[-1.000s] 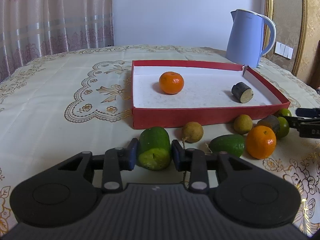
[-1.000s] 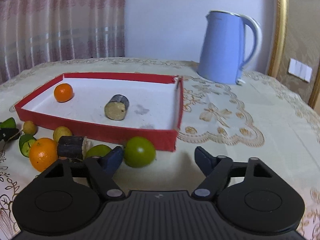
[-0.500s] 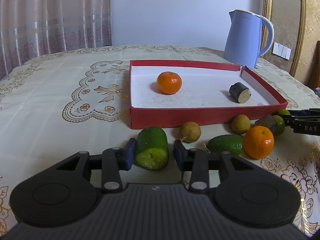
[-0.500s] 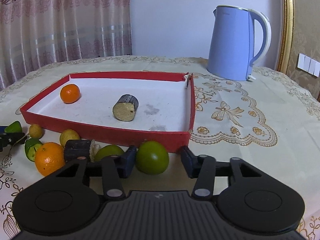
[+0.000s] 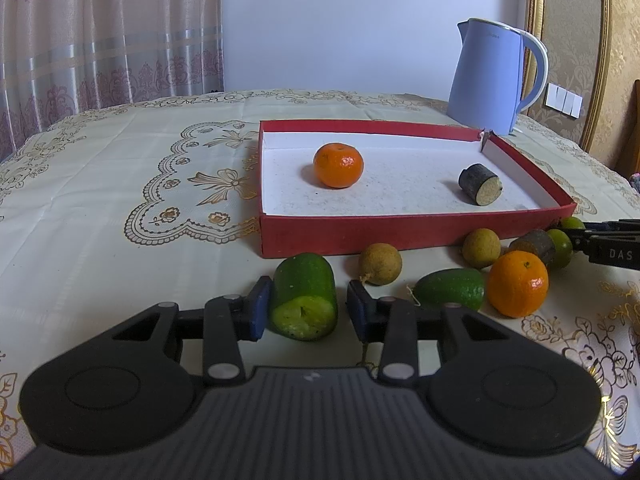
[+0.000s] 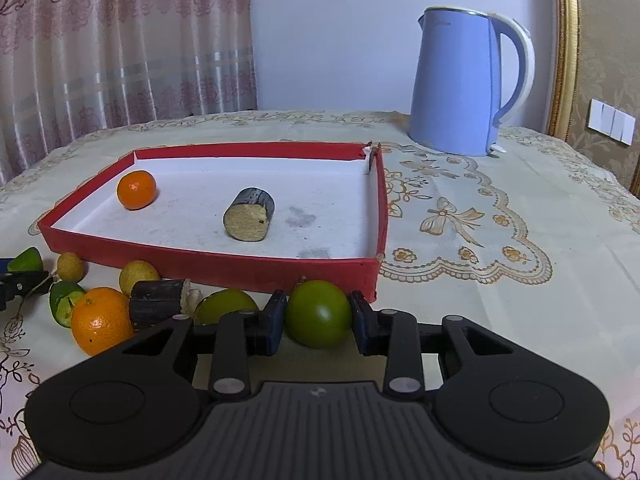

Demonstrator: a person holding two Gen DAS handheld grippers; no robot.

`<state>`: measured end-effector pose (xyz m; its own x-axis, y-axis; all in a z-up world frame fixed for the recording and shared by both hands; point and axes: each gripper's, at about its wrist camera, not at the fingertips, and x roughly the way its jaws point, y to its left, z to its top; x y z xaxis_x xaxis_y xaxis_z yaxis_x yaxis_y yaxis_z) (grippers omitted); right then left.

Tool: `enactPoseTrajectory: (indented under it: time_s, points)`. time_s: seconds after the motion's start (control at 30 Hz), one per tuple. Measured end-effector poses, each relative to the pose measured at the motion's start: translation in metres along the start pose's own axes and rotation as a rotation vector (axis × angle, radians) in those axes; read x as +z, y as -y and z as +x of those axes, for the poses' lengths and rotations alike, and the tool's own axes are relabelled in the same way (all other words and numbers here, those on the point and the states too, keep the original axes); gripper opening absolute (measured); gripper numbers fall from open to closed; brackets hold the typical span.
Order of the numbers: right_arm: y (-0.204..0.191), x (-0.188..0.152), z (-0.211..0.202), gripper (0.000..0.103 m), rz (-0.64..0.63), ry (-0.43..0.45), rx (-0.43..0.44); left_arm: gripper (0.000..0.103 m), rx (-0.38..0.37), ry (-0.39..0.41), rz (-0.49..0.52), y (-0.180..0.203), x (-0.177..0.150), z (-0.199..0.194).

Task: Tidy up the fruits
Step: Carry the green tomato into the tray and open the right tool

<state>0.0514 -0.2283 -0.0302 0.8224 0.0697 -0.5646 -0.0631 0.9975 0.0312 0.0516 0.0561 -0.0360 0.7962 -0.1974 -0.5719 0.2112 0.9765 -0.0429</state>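
Two fruits bracketed, one per gripper, both on the bench (image 5: 120,200) just short of the red tray (image 5: 400,232).

Between the pads of the left gripper (image 5: 308,308): cut cucumber piece (image 5: 304,296), long axis running away from the camera toward the tray's front wall, cut face nearest. Spread a little wider than the piece, one pad against the skin, a sliver of gap at the other; not pinched.

Between the pads of the right gripper (image 6: 318,318): green round fruit (image 6: 318,312), close to the tray's near right corner. Closing on it now, both pads seemingly in contact.

Dead ahead of each gripper, over the low front wall: the tray. Probably a lift and a short carry forward, clearing that wall.

Inside the tray: one mandarin (image 5: 338,165) toward the left, one dark-skinned stub (image 5: 480,184) toward the right, plenty of bare white floor between.

Loose on the bench between the two grippers: two small brownish fruits (image 5: 380,264) (image 5: 481,248), a small whole green fruit (image 5: 450,288), a second mandarin (image 5: 517,284), a second dark stub (image 5: 536,244), another green fruit (image 6: 226,306) touching the right gripper's left finger. Likely snag: nudging that neighbour on lift.
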Motion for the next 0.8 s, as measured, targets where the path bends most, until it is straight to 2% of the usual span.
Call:
enactPoseTrajectory:
  time_s: [0.27, 0.53, 0.67, 0.8]
  points:
    - [0.002, 0.004, -0.011, 0.033, -0.006, 0.011, -0.017, 0.037, 0.001, 0.0, 0.002, 0.0, 0.0, 0.0]
    - [0.001, 0.019, -0.029, 0.033, -0.019, 0.088, -0.036, 0.037, 0.001, 0.0, 0.002, 0.0, 0.0, 0.0]
    - [-0.002, 0.036, -0.021, 0.034, -0.04, 0.115, -0.053, 0.037, 0.001, 0.0, 0.001, 0.0, 0.0, 0.0]
    - [-0.004, 0.052, 0.003, 0.033, -0.066, 0.103, -0.085, 0.037, -0.002, 0.001, -0.002, 0.0, 0.0, 0.0]
